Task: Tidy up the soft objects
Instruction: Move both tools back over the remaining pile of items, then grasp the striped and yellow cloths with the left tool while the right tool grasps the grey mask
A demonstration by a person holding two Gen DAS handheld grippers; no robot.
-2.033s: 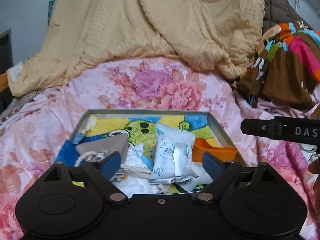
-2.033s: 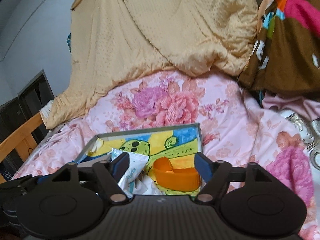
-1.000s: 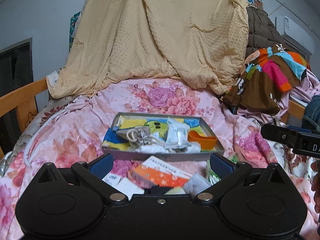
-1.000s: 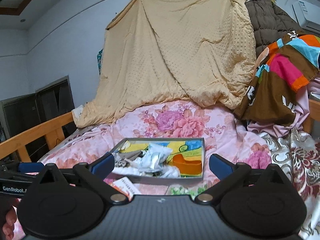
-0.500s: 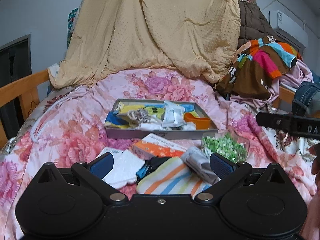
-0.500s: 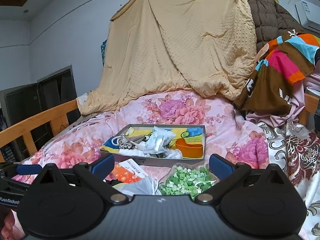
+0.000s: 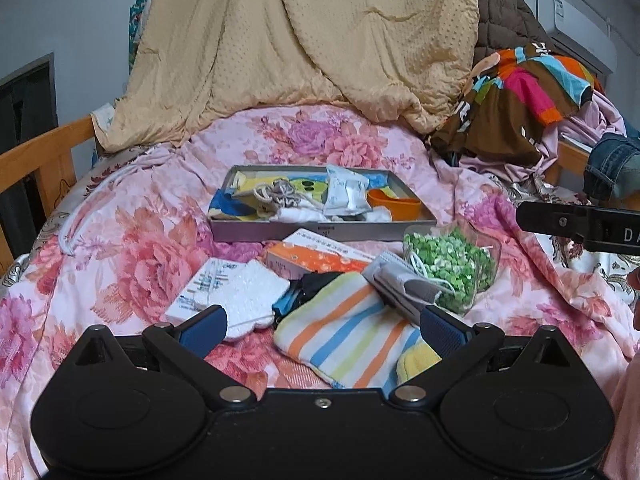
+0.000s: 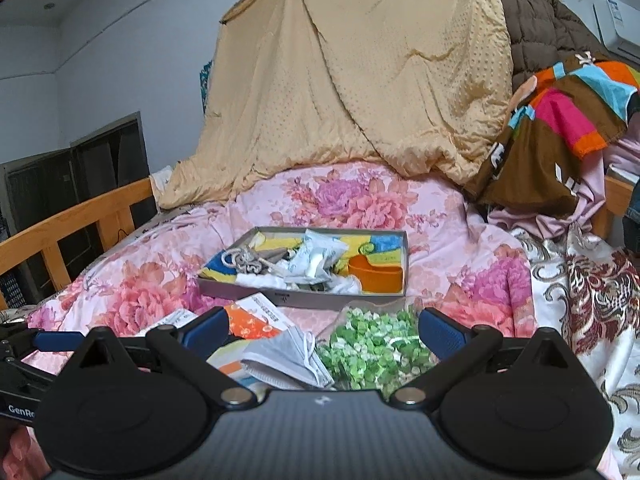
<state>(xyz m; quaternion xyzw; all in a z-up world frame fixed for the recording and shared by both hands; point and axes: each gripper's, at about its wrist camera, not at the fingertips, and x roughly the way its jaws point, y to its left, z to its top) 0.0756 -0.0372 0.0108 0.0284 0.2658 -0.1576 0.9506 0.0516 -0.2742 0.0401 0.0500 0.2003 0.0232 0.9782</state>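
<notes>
Pulling back from the gray tray [image 7: 320, 232], both hand-held grippers now hang over the near part of the bed [image 7: 132, 240], where a second or two ago they were pushed right up against the tray's contents. The retreat brings a heap of loose items into view in front of the tray. From left to right these are a white foam pad [image 7: 244, 292] on a printed packet, an orange box [image 7: 316, 258], a striped cloth [image 7: 348, 340], a gray face mask [image 7: 404, 284] and a clear bag of green bits [image 7: 448, 264]. The left hand-held gripper [image 7: 322, 326] has its jaws wide apart and empty, with the striped cloth just under them. The right hand-held gripper [image 8: 322, 328] is likewise spread and holds nothing, above the mask and the green bag. The tray already carries a drawstring pouch, a white packet and an orange cup [image 7: 394, 206]. The step in hand looks like choosing the next soft piece from the heap; several remain to sort.
</notes>
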